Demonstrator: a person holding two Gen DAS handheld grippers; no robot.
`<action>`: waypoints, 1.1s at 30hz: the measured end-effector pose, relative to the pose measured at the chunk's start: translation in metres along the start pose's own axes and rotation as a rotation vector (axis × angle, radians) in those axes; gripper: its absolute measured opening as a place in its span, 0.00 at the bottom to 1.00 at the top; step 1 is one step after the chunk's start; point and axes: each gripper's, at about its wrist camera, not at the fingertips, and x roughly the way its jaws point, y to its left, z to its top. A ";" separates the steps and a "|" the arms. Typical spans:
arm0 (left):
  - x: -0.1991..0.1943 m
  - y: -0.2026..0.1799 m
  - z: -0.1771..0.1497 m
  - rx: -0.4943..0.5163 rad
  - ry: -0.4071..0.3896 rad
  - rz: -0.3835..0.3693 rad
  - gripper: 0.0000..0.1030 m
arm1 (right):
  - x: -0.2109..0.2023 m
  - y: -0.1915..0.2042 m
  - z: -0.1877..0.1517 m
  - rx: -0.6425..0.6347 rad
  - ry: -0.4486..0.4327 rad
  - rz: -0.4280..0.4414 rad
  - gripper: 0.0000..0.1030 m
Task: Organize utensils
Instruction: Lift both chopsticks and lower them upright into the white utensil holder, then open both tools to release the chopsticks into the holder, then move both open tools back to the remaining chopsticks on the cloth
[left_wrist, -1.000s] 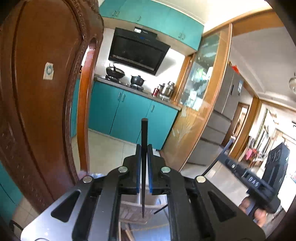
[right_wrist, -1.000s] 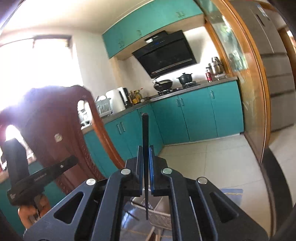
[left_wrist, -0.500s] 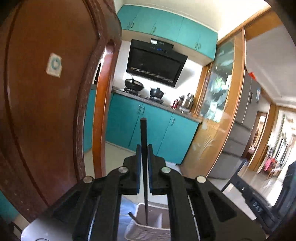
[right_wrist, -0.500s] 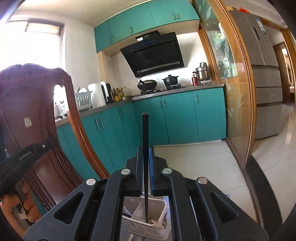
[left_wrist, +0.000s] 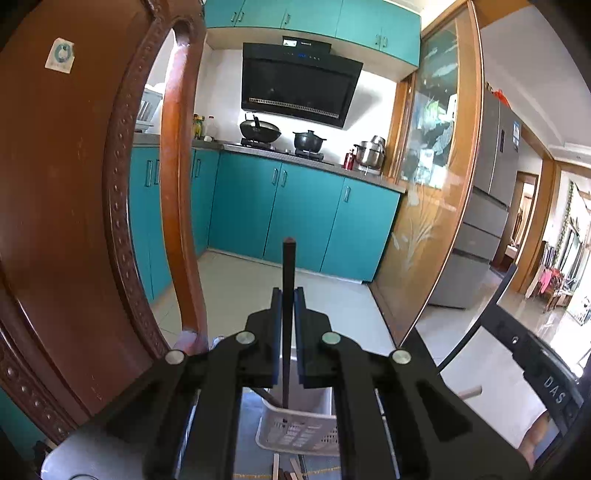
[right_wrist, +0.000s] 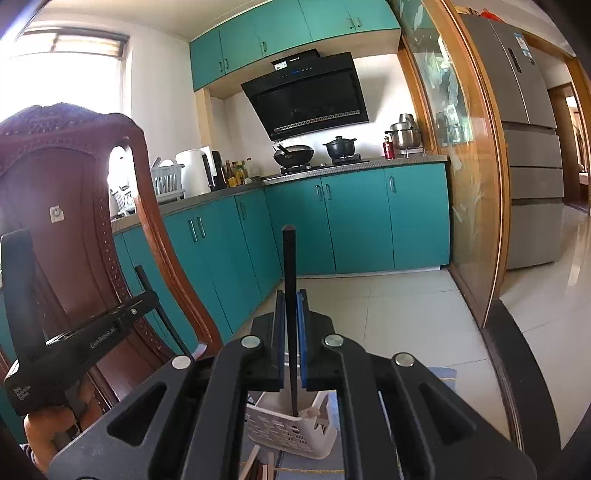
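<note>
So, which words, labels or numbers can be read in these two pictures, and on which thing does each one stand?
"DAS": on the right hand-held gripper body, cut off at the picture's edge.
Body of the left hand-held gripper: white lettering, too blurred to read.
Range hood: white label, too small.
Chair back: sticker with a round mark, no readable words.
Fridge: blue label, too small.

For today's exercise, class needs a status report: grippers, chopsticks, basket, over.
Left gripper shut on a black chopstick. Right gripper shut on another chopstick. Both tips over the white basket, not released. Wooden chair close left.
</note>
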 end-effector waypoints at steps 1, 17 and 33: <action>0.001 -0.001 -0.002 0.004 0.005 0.000 0.07 | -0.001 0.000 0.000 -0.003 0.002 0.000 0.06; -0.049 0.011 -0.033 0.032 -0.072 -0.003 0.10 | -0.044 0.038 -0.053 -0.187 0.175 0.263 0.11; 0.044 0.059 -0.144 -0.053 0.494 -0.038 0.26 | 0.097 0.034 -0.213 -0.082 0.770 0.115 0.13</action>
